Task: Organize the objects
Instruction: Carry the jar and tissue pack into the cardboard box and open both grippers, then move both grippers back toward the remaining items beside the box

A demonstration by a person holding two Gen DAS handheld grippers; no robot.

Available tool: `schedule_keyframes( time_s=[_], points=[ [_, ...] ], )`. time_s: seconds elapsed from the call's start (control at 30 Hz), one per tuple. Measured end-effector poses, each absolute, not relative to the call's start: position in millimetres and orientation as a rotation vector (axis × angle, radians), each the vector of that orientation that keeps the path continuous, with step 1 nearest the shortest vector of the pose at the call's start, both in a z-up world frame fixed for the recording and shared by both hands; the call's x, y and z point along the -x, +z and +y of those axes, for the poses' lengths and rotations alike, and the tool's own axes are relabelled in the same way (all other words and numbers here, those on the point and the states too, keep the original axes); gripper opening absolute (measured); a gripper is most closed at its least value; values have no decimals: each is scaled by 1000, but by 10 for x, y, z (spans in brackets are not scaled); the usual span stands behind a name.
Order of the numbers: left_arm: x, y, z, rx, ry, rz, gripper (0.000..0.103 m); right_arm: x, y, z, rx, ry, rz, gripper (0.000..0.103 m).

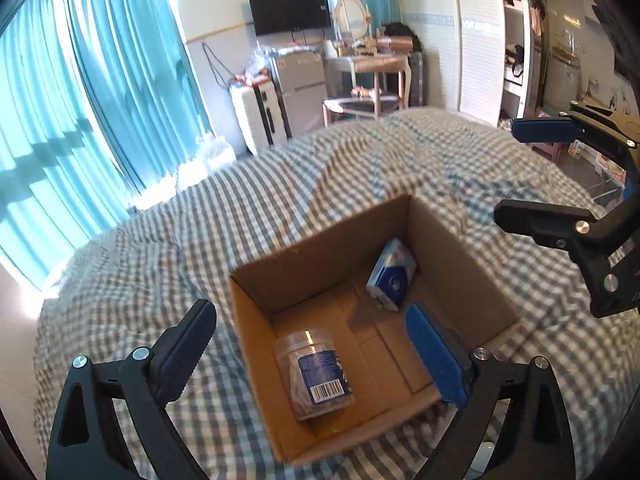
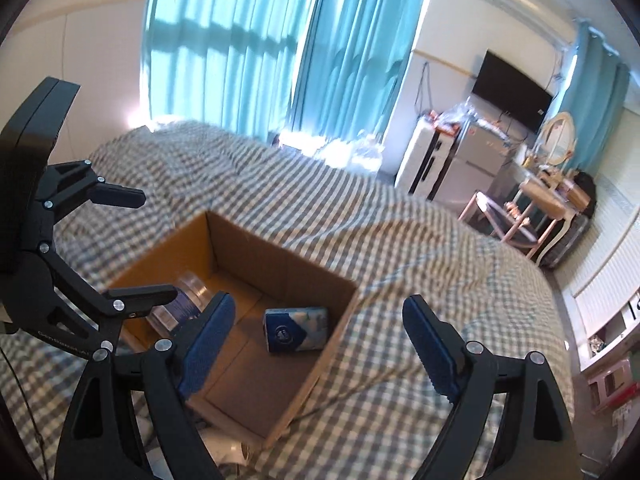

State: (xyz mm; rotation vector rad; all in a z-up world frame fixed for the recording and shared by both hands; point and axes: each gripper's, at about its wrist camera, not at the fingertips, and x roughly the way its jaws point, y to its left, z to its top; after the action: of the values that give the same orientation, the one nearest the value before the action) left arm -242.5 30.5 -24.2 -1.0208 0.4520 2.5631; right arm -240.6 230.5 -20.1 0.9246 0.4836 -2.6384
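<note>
One bed with a checked cover (image 1: 192,240) fills the middle of both views. On it sits one open cardboard box (image 1: 320,240), at lower centre in the left wrist view and lower left of centre in the right wrist view. Inside lie two things: one clear plastic jar (image 1: 316,376) with a blue label, on its side near the box's near wall, and one small blue-and-white packet (image 1: 392,280) tipped against the far right corner.

Around the bed: teal curtains (image 1: 80,100) at upper left, a black screen (image 1: 289,11) on the wall at top centre, and a dressing table (image 1: 370,64) with an oval mirror beside it.

The left gripper (image 1: 316,344) has its jaws spread wide and empty; the jar shows in the gap between them, lower down in the box. The right gripper (image 2: 332,348) is likewise parted and holds nothing, the packet lying just left of its gap, apart from both fingers.
</note>
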Motion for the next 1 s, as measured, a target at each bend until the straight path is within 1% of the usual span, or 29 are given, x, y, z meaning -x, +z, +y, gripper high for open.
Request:
schedule_keyframes(
  time_s=[0.07, 0.23, 0.47, 0.53, 0.67, 0.8, 1.0],
  points=[
    [2277, -64, 343, 987, 2593, 450, 102, 2222, -16, 2341, -881, -2672, 490, 88],
    [1895, 320, 346, 917, 2679, 465, 102, 1817, 335, 2417, -814, -2706, 474, 89],
    [1323, 652, 210, 835, 2770, 436, 103, 1110, 751, 2430, -703, -2722, 453, 92],
    [1198, 710, 178, 827, 2791, 404, 103, 889, 837, 2408, -661, -2738, 475, 95],
    [940, 765, 134, 801, 2852, 363, 103, 576, 898, 2359, -624, -2740, 477, 98],
    [733, 711, 100, 764, 2925, 335, 103, 348, 862, 2320, -607, -2742, 463, 100],
    [517, 457, 12, 775, 2962, 236, 103, 127, 574, 2352, -625, -2716, 355, 100]
  ],
)
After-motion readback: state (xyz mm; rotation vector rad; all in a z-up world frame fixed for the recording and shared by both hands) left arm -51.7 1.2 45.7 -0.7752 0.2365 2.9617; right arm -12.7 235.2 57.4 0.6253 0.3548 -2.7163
